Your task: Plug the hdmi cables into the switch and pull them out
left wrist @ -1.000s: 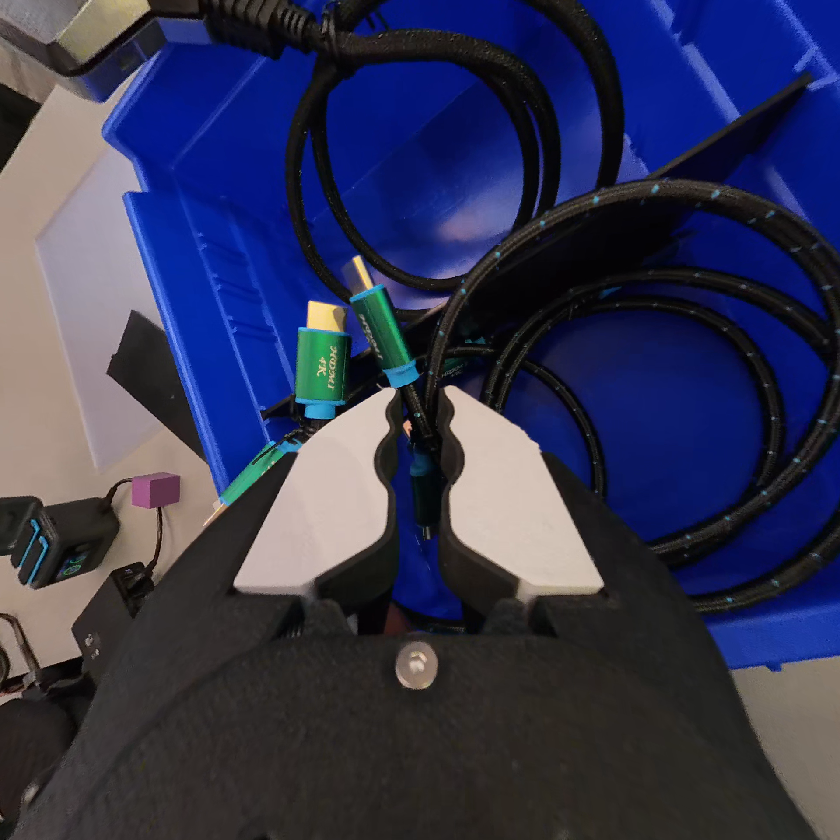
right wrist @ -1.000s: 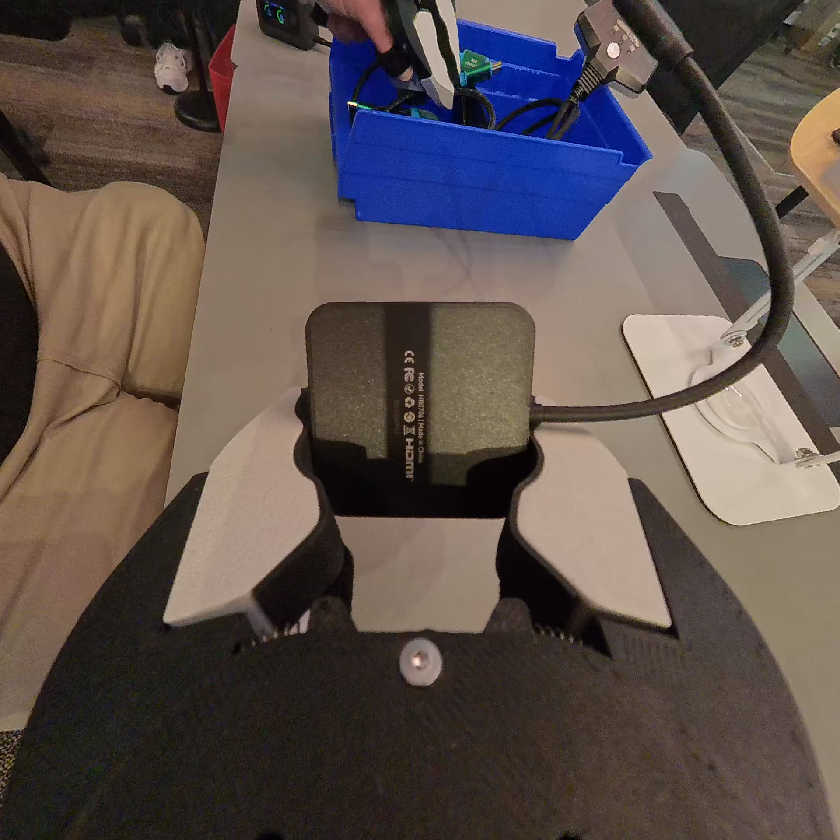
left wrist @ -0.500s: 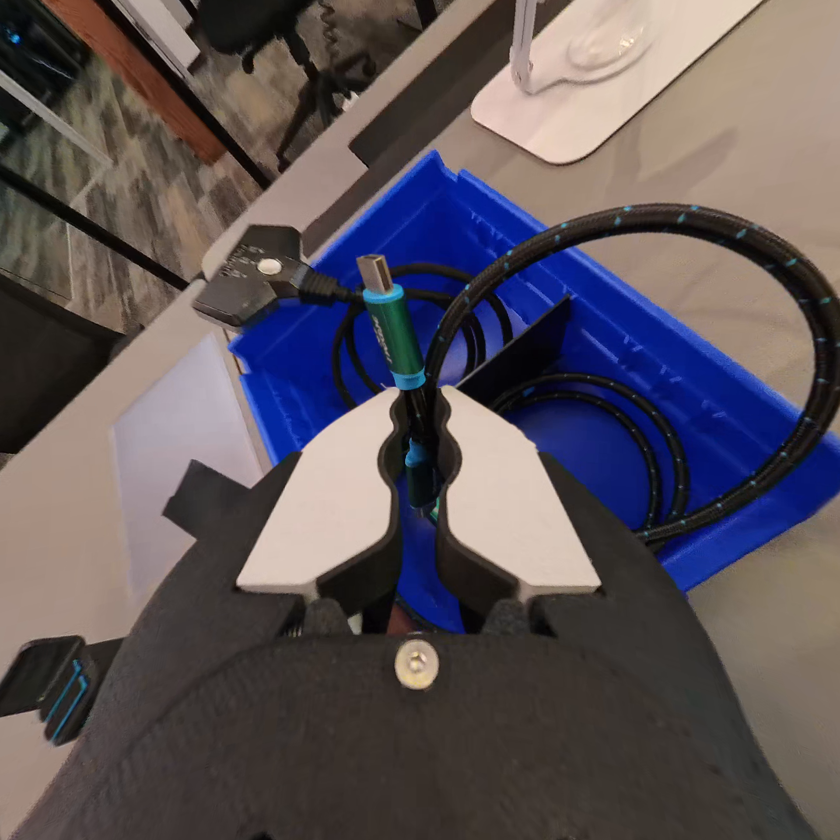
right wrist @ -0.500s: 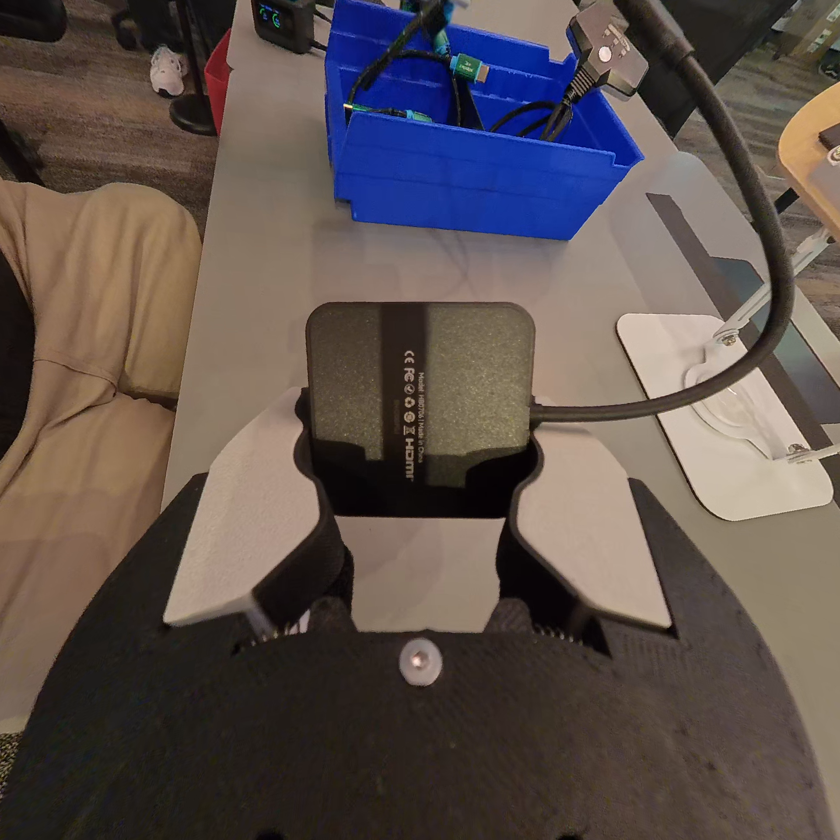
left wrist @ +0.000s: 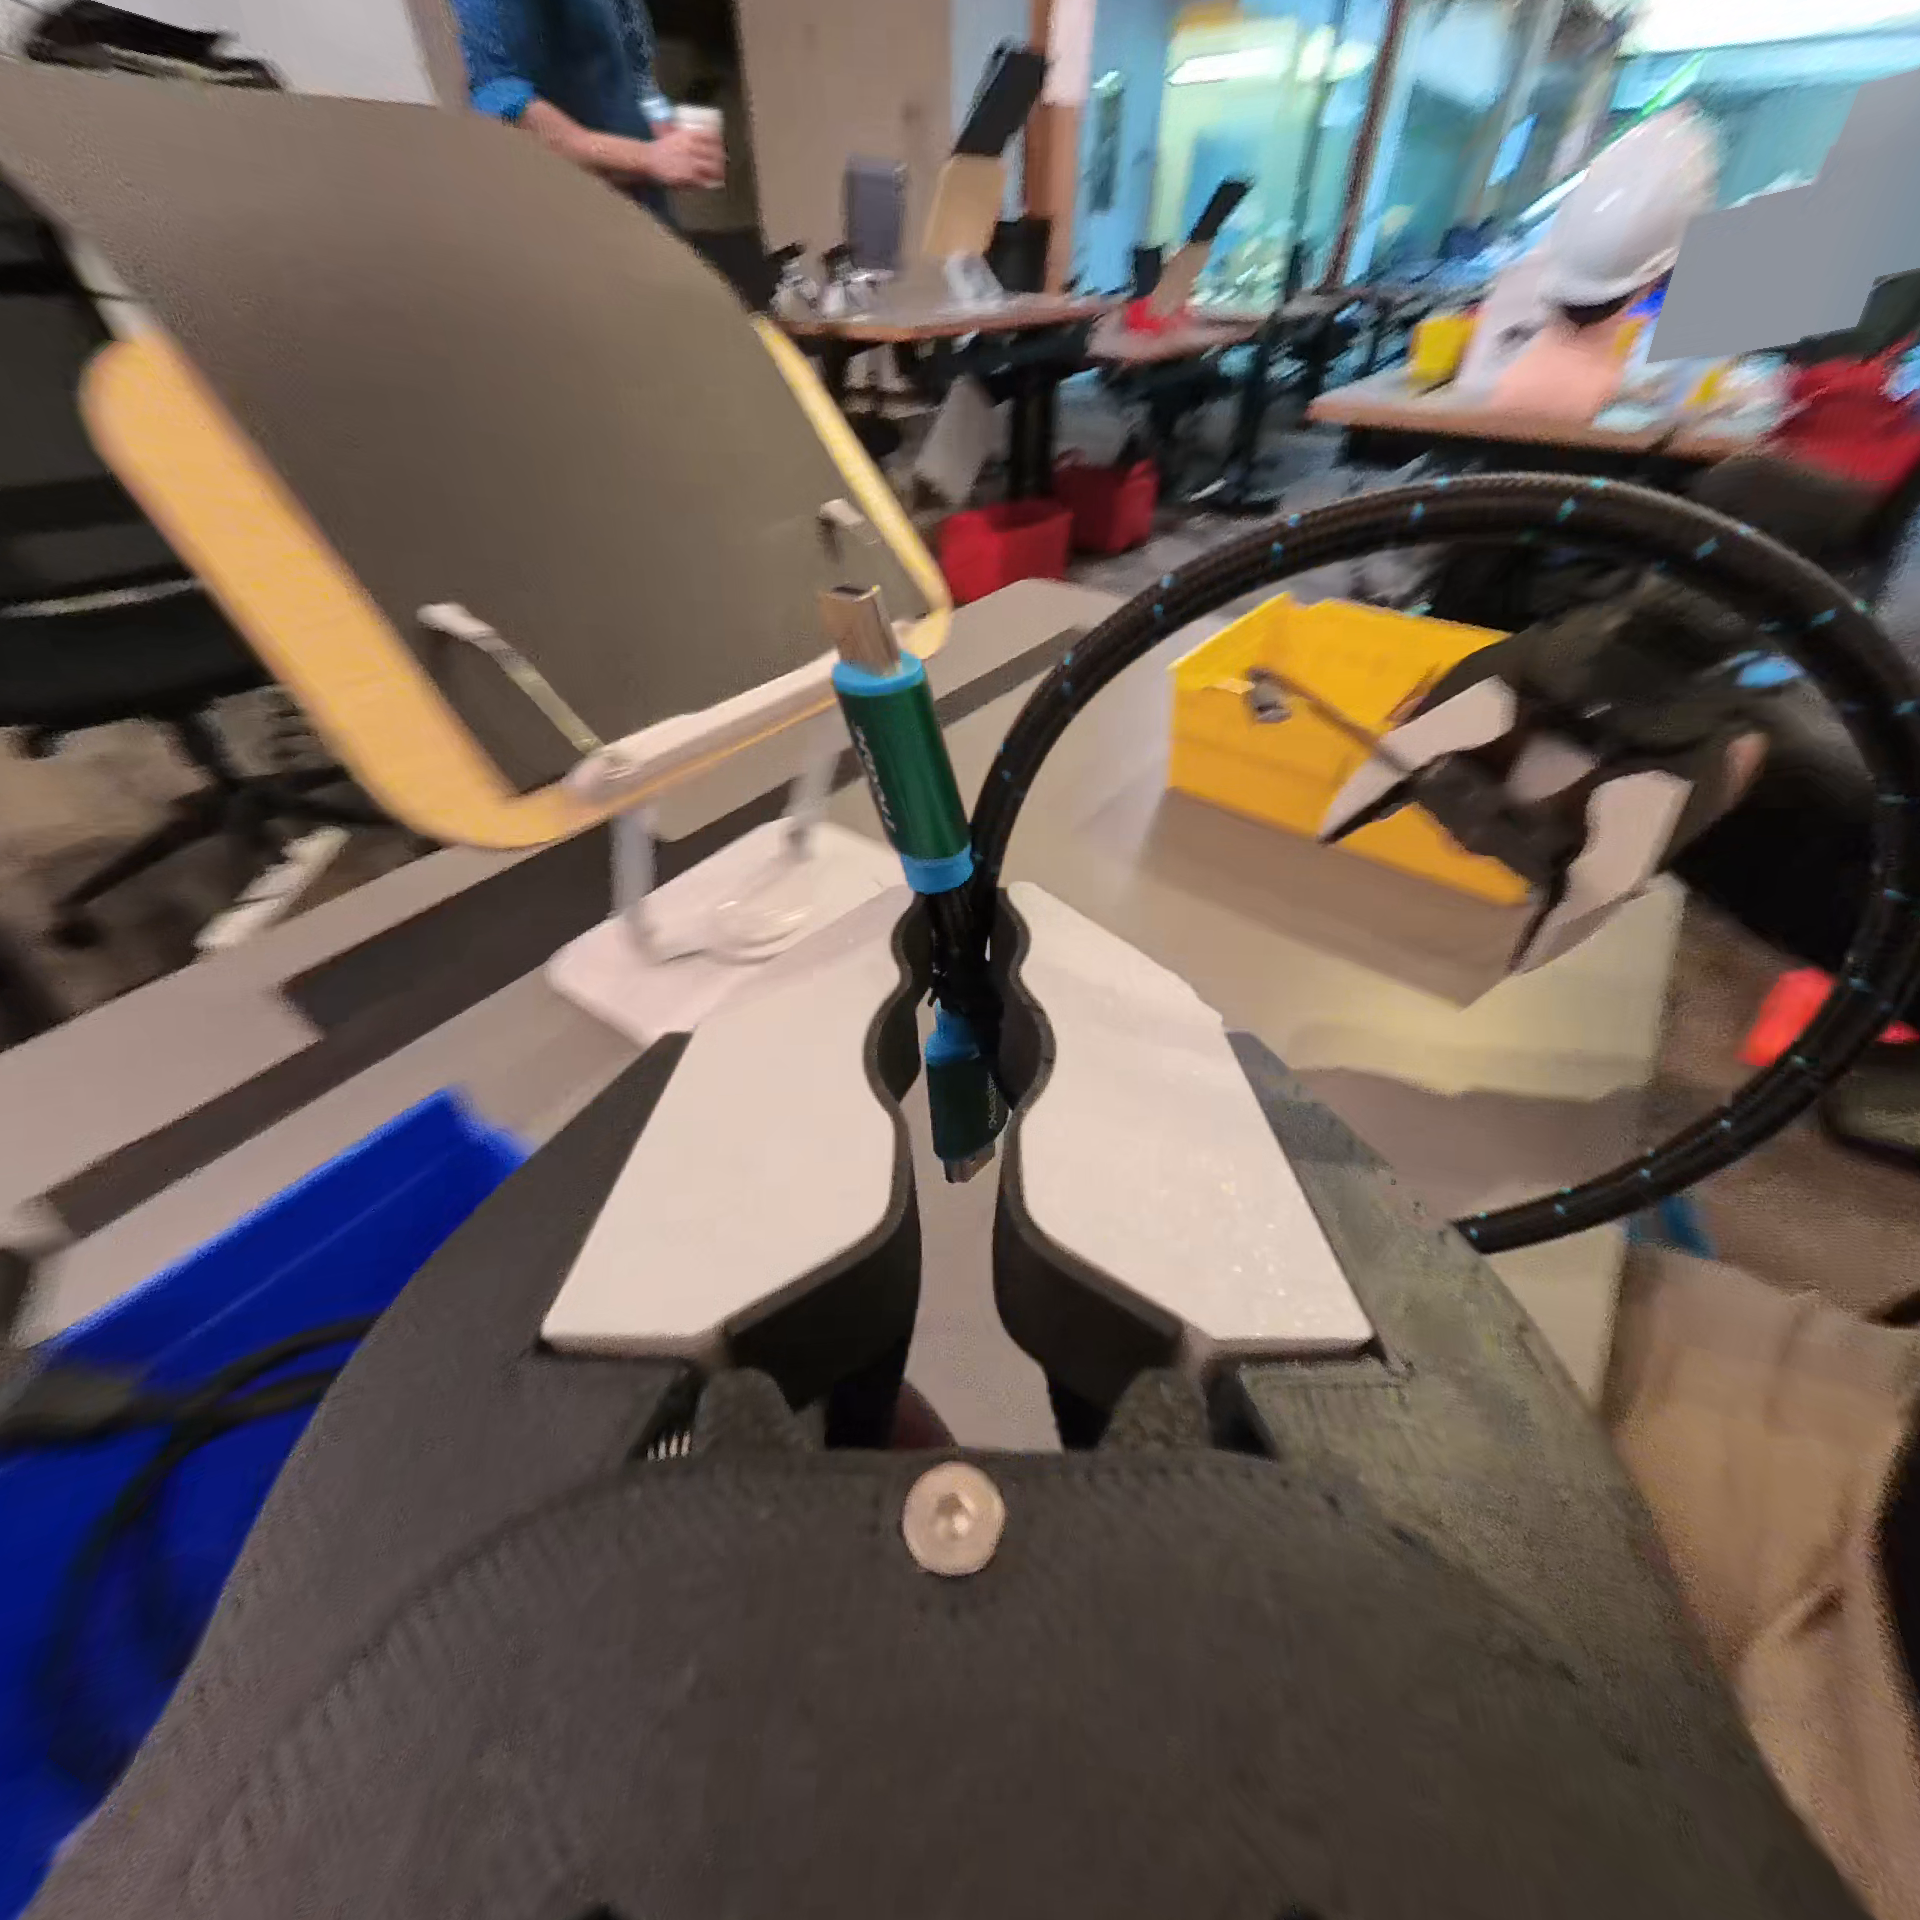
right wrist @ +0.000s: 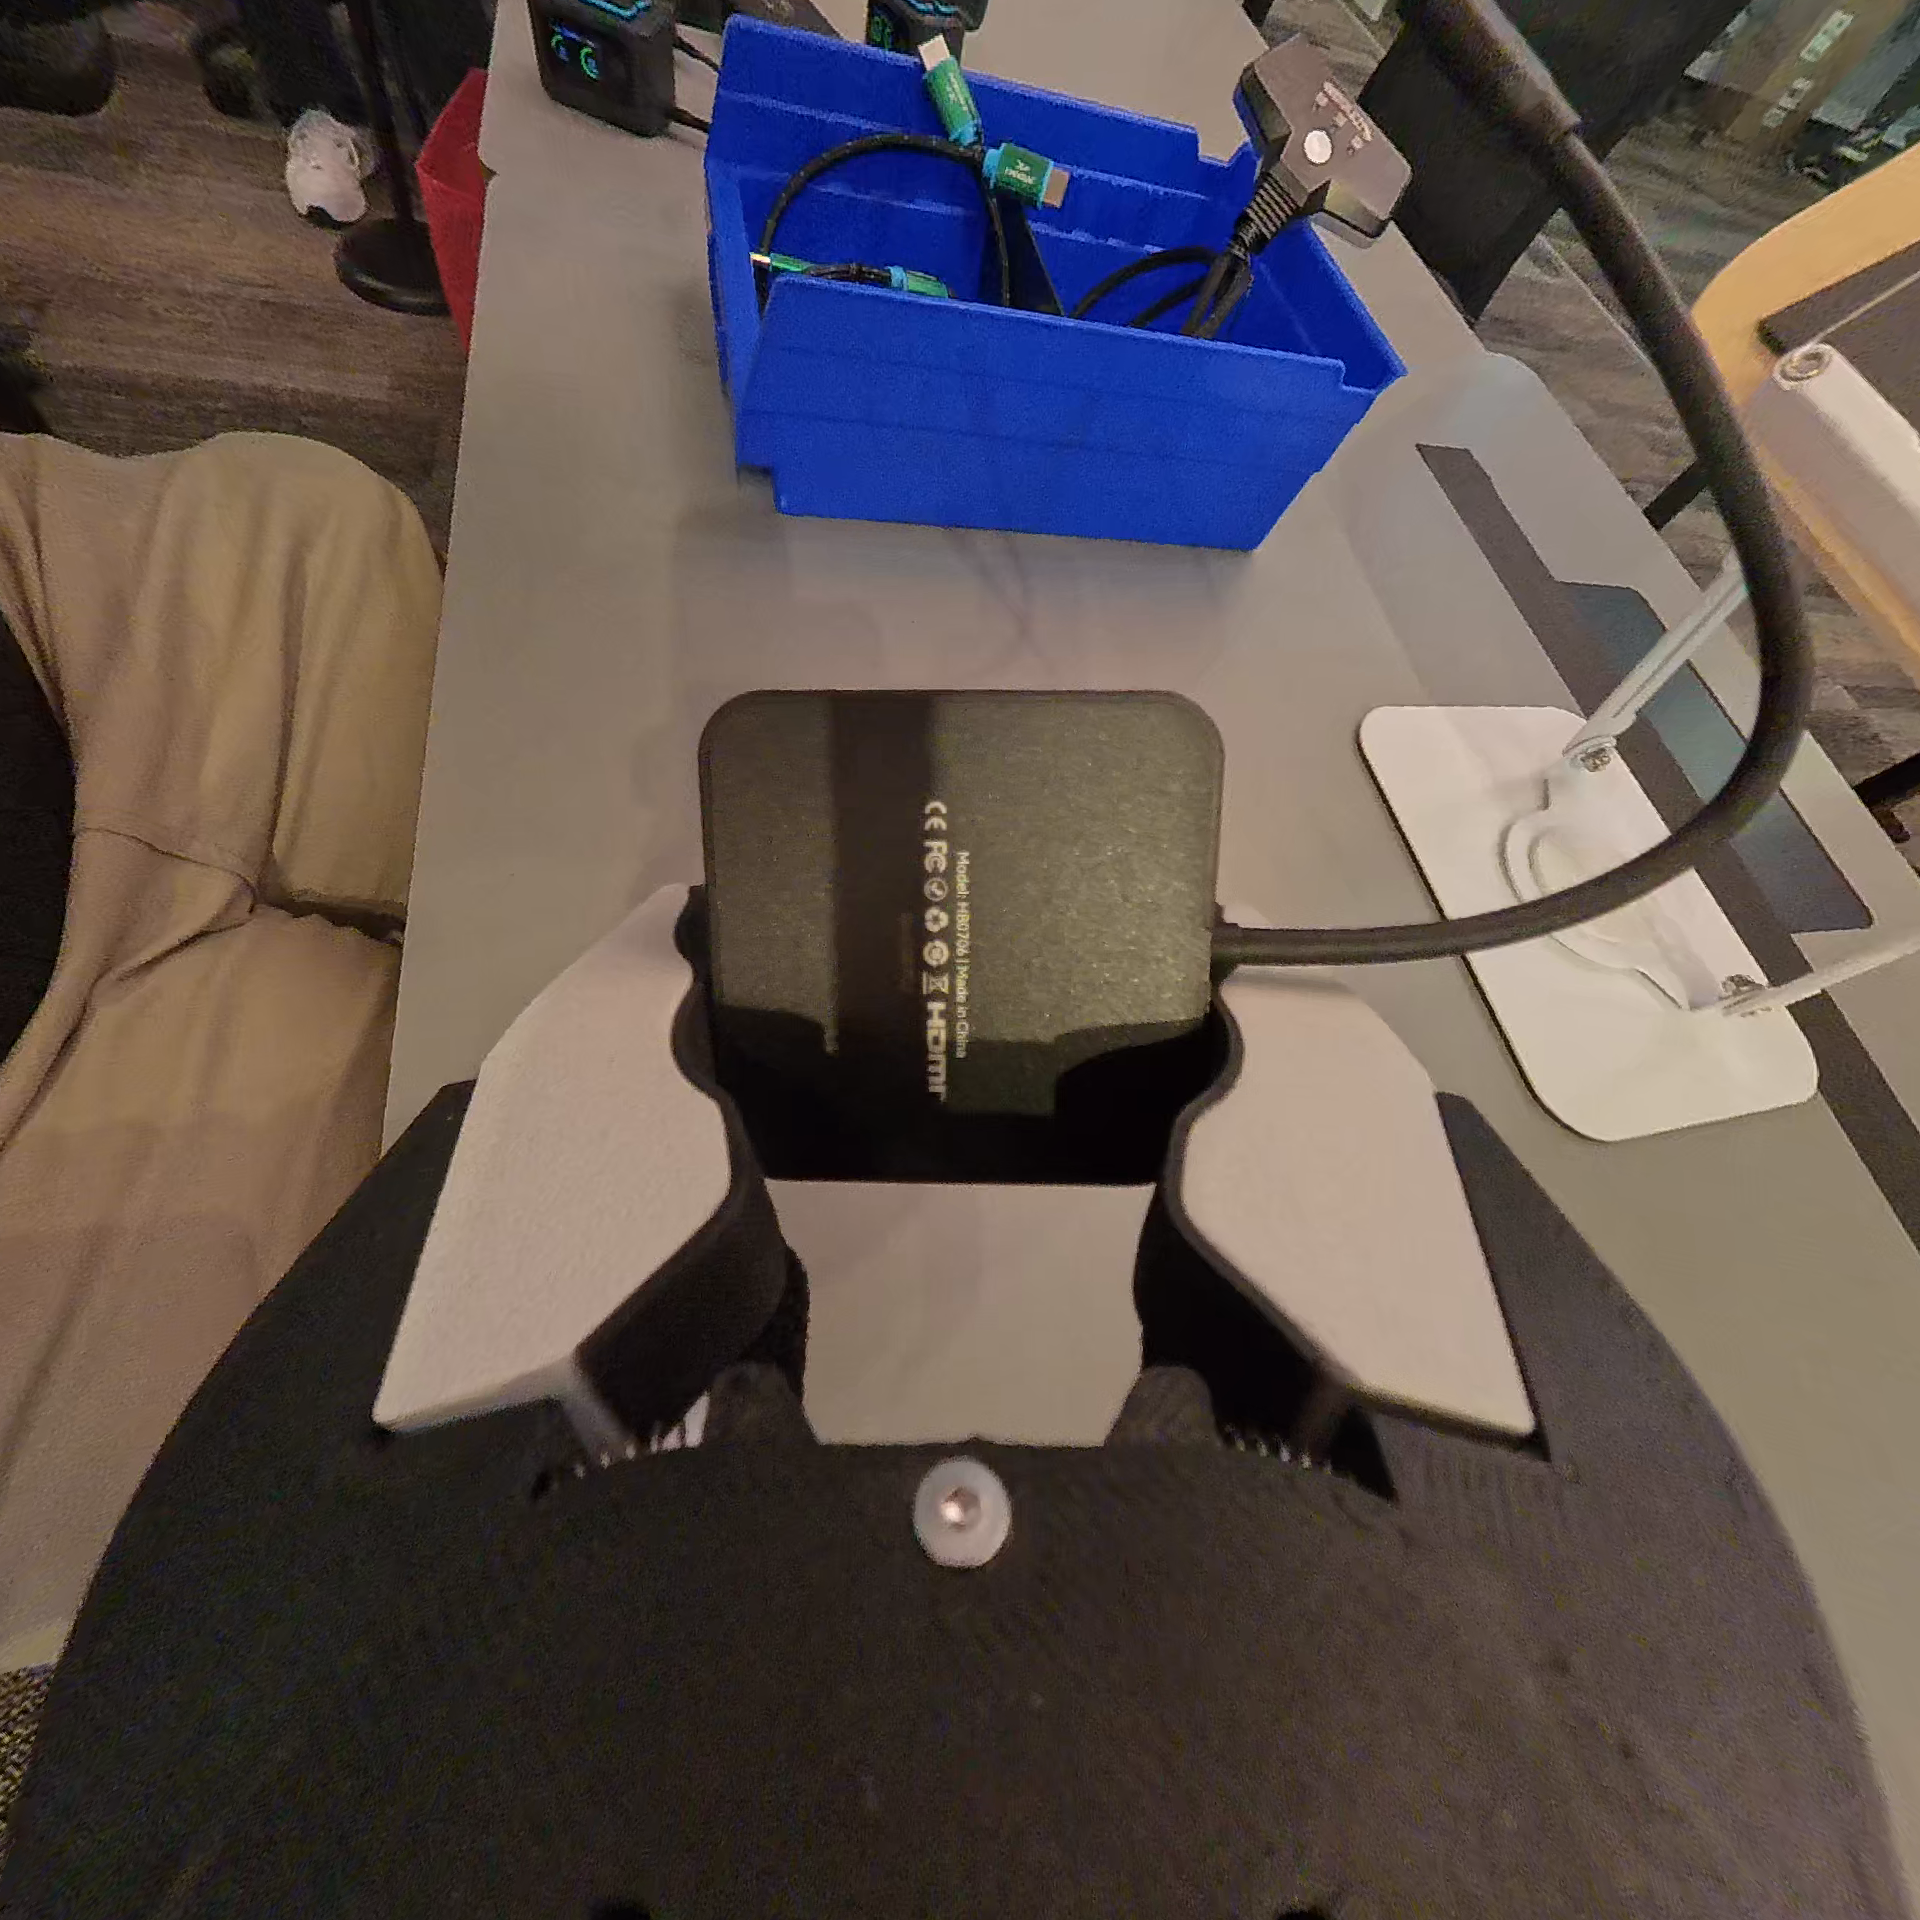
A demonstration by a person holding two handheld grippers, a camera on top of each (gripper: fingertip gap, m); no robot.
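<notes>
Two claws, one cable, one black box.

Far ahead of the right claw (right wrist: 961,966): grey table (right wrist: 582,644) with a blue bin (right wrist: 1039,416) of leftover cables on it. Between that claw's tips: the switch (right wrist: 956,883), flat and black, squeezed from both sides, with a thick black cord (right wrist: 1683,582) leaving its right edge. Squeezed tight in the left claw (left wrist: 958,925): a looping black braided cable (left wrist: 1455,520), green plug (left wrist: 902,769) sticking up past the tips, maybe a second plug (left wrist: 961,1101) hanging between the fingers, blurry there.
</notes>
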